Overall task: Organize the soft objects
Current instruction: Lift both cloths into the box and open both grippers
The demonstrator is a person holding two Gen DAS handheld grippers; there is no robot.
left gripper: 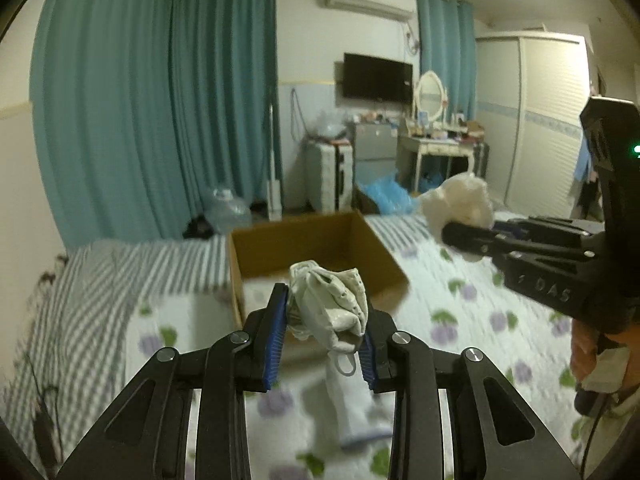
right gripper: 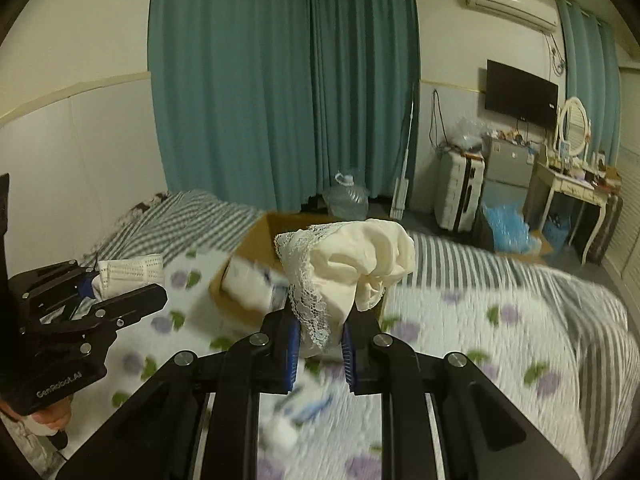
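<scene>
A crumpled white face mask (left gripper: 328, 304) is pinched by the left gripper (left gripper: 324, 332) — cream lace-edged cloth (right gripper: 348, 268) by the right gripper (right gripper: 320, 340) (both above a cardboard box (left gripper: 280, 248)).

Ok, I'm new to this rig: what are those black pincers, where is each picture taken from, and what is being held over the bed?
No robot here: a person holds a two-finger gripper in each hand, with a fisheye camera on each looking along its fingers. The left wrist view shows the left gripper shut on a crumpled white face mask. The right wrist view shows the right gripper shut on a cream lace-trimmed cloth. Both hang above a flower-print quilt on the bed, beside an open cardboard box that already contains something white.
</scene>
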